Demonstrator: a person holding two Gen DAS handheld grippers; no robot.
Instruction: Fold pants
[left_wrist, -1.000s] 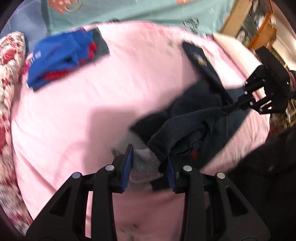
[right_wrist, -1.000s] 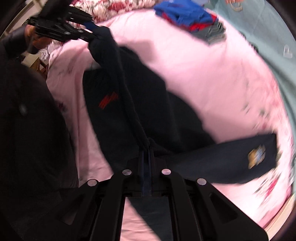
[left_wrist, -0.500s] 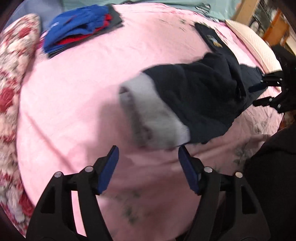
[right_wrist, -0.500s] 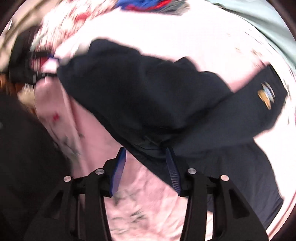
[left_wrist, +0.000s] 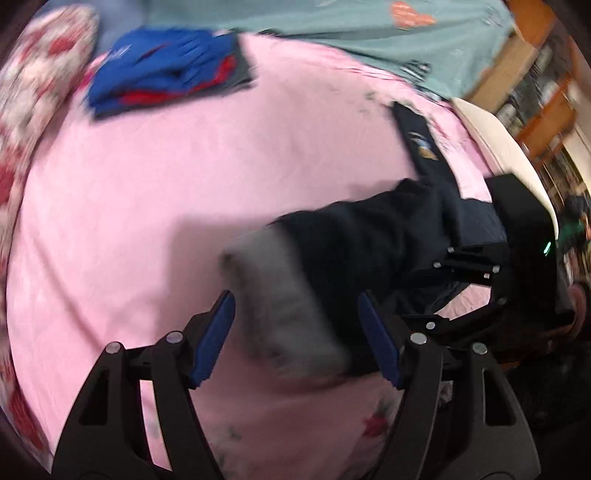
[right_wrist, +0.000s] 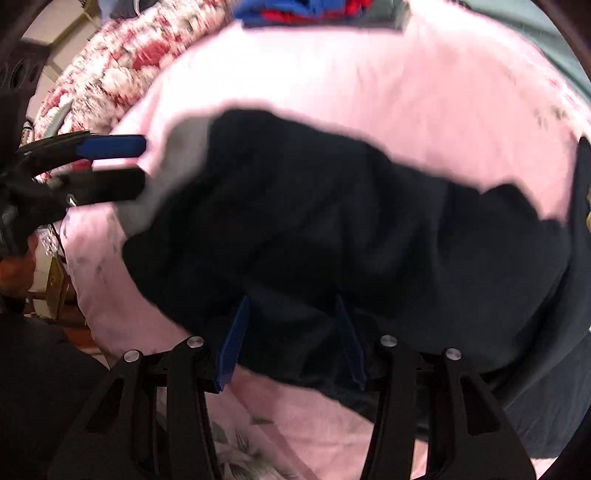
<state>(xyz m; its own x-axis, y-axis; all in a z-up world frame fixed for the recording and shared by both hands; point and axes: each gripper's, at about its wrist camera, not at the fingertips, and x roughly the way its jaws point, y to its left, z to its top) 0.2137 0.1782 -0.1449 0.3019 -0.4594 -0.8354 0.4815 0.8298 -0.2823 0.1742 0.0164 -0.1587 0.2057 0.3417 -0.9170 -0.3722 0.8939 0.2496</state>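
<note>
Dark navy pants (left_wrist: 373, 236) lie bunched on the pink bedsheet (left_wrist: 184, 192), with a grey waistband lining (left_wrist: 280, 295) turned toward my left gripper. One leg with a yellow logo (left_wrist: 423, 142) stretches to the far right. My left gripper (left_wrist: 295, 339) is open, its jaws on either side of the grey band, not gripping. My right gripper (right_wrist: 291, 336) is open, its blue pads (right_wrist: 236, 336) against the near edge of the pants (right_wrist: 332, 229). The left gripper also shows in the right wrist view (right_wrist: 110, 166), and the right gripper in the left wrist view (left_wrist: 461, 280).
A folded stack of blue, red and grey clothes (left_wrist: 166, 74) lies at the far left of the bed. A floral quilt (left_wrist: 33, 103) runs along the left edge. A teal sheet (left_wrist: 332, 29) lies beyond. Wooden shelves (left_wrist: 546, 74) stand at the right.
Both grippers let go of the pants, which dropped onto the bed. Both now stand open, and my left gripper has moved in close around the grey waistband.
</note>
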